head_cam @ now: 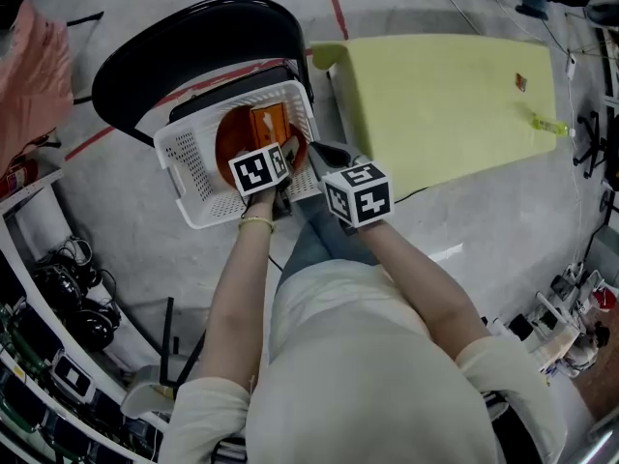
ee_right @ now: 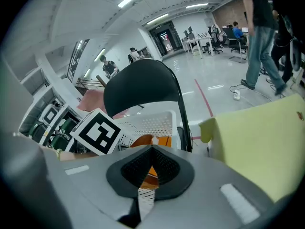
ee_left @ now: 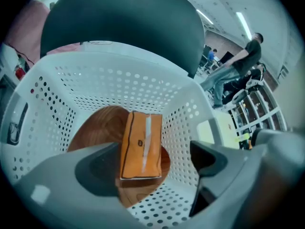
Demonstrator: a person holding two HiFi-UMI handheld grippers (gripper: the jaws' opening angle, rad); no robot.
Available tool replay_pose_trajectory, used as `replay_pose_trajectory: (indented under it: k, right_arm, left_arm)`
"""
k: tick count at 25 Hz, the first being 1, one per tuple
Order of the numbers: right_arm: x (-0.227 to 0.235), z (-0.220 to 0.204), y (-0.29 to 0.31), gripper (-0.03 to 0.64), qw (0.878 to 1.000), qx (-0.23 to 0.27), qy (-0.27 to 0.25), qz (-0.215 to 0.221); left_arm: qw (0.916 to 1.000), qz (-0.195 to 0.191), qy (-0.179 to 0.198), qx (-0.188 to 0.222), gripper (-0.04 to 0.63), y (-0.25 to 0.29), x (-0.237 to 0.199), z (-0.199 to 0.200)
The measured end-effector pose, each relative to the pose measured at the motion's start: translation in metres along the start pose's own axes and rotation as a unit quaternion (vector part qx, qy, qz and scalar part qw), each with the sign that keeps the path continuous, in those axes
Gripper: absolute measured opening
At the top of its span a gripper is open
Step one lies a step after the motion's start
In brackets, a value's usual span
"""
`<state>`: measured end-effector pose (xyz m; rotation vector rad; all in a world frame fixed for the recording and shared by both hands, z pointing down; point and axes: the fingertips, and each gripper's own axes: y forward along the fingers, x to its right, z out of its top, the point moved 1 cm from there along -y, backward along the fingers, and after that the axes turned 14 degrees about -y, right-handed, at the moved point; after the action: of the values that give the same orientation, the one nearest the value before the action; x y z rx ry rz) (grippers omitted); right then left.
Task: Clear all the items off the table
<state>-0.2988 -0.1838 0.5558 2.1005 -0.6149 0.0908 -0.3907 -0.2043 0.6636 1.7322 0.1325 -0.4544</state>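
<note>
Now | orange pack (ee_left: 140,144) in basket (ee_left: 119,82) | left gripper (ee_left: 152,168) fingers (ee_left: 212,159) spread above it

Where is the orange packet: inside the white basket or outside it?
Inside. The orange packet lies on the brown plate within the white basket's perforated walls; the left tool above it is open.

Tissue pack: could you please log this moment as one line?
left claw open over basket; tissue pack on plate; right claw shut

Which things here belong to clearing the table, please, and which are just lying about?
Job: yellow table; small red item and yellow item on it; white basket on black chair; orange packet; brown plate.
Lying about: dark shelf gear; pink fabric.
</note>
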Motion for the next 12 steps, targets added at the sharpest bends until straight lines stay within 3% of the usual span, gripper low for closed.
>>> replay_pose_trajectory:
  k: [3, 12]
  right_arm:
    - [-0.001, 0.001, -0.003, -0.002, 1.000, 0.003, -0.003, -0.001]
    - [-0.013, 0.000, -0.014, -0.002, 1.000, 0.010, -0.014, 0.003]
  left_arm:
    - [1.0000, -0.004, -0.006, 0.007, 0.440, -0.007, 0.002, 0.001]
    - [0.9995, 0.009, -0.011, 0.030, 0.162, -0.036, 0.001, 0.001]
